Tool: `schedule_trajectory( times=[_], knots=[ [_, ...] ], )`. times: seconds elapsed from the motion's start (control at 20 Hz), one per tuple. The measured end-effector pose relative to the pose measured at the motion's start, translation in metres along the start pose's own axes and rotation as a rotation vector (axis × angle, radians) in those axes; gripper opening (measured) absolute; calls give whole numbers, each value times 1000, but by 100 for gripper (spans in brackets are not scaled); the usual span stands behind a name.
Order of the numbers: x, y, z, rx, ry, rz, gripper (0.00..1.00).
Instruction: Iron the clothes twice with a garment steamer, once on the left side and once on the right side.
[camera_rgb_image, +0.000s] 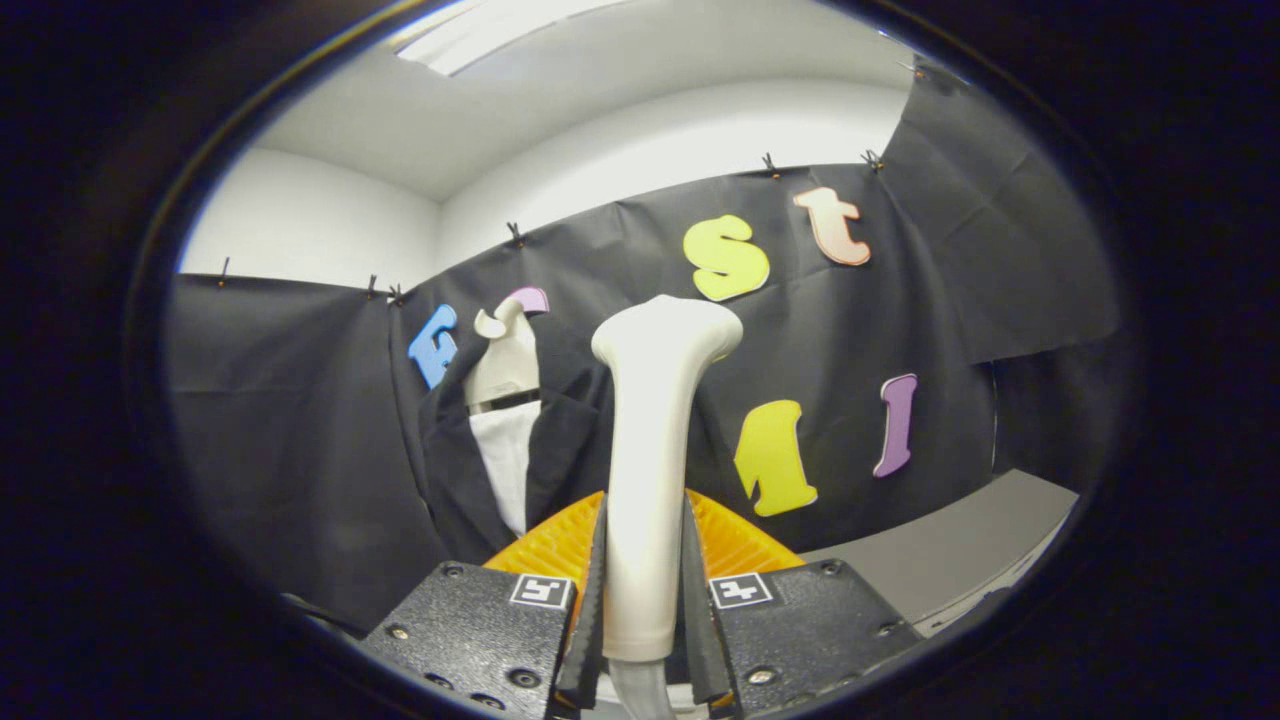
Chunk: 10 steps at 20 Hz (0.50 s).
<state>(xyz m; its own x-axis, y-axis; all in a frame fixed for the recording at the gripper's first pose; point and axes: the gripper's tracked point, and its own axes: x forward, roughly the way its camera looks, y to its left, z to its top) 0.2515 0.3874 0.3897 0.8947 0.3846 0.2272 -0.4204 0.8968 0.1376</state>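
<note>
Gripping the white steamer (650, 470) upright, both fingers (598, 600) press its handle. Beyond, left — a dark jacket (470, 470) on a mannequin (505, 365).

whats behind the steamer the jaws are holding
Behind the steamer, clamped in the gripper, a dark jacket over a white shirt hangs on a mannequin. The steamer covers the jacket's near edge.

Steamer (650, 470) between tongs (645, 610) (upright) — jacket (500, 450) beyond
</note>
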Motion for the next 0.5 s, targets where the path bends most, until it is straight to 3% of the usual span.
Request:
schedule_trajectory(
  times=[0.5],
  knots=[
    [27, 45, -45, -38, 92, 49, 37]
  ],
)
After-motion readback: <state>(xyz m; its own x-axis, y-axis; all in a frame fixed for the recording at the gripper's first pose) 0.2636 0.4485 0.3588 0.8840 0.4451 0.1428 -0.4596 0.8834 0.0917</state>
